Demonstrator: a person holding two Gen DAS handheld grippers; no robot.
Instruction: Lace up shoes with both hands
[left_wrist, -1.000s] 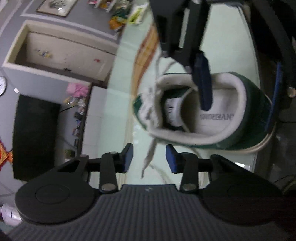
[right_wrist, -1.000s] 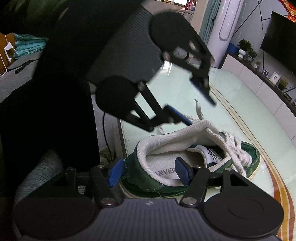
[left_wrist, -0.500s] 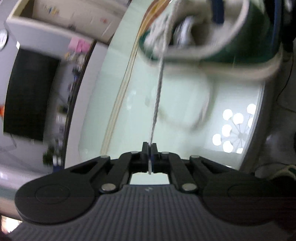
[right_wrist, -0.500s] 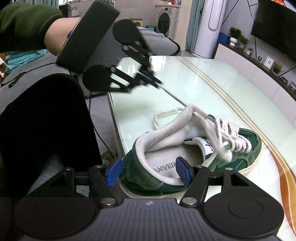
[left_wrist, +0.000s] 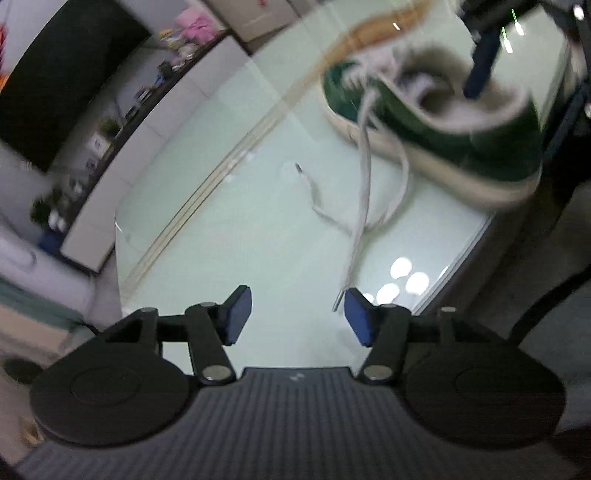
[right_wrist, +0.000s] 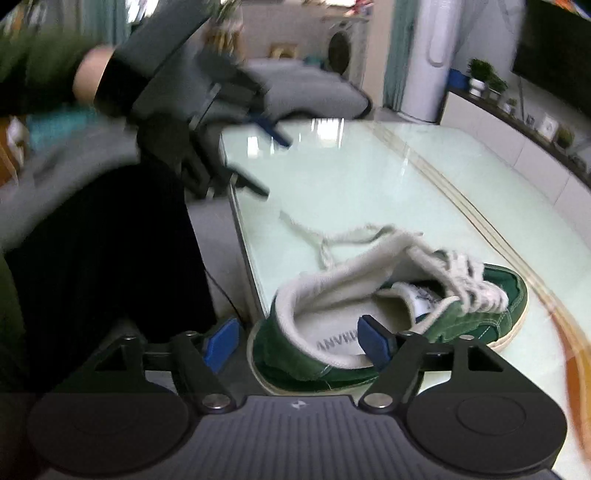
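- The left hand-held gripper (left_wrist: 297, 314) has its 2 blue-padded fingers spread wide with nothing clamped between them; it hangs above the near edge of the pale green glass tabletop (left_wrist: 229, 206).
- A loose white cotton shoelace (left_wrist: 360, 218) runs from the shoe down toward that gripper, and its tip lies just beside the right-hand pad without being pinched.
- A second lace strand (left_wrist: 314, 192) lies curled on the glass near the first.
- The dark green suede low-top sneaker with a cream sole (right_wrist: 388, 325) sits on the tabletop close to its near edge, heel toward the right wrist camera and toe pointing away.
- The right hand-held gripper (right_wrist: 299, 339) is also wide open: 1 blue pad rests inside the shoe's opening over the printed insole, the other sits outside the heel, so the padded collar lies between them ungripped.
- The white laces bunch over the sneaker's tongue, and 1 end trails across the glass toward the left gripper.
- The person's hand (right_wrist: 88, 79) holding the left gripper is motion-blurred.
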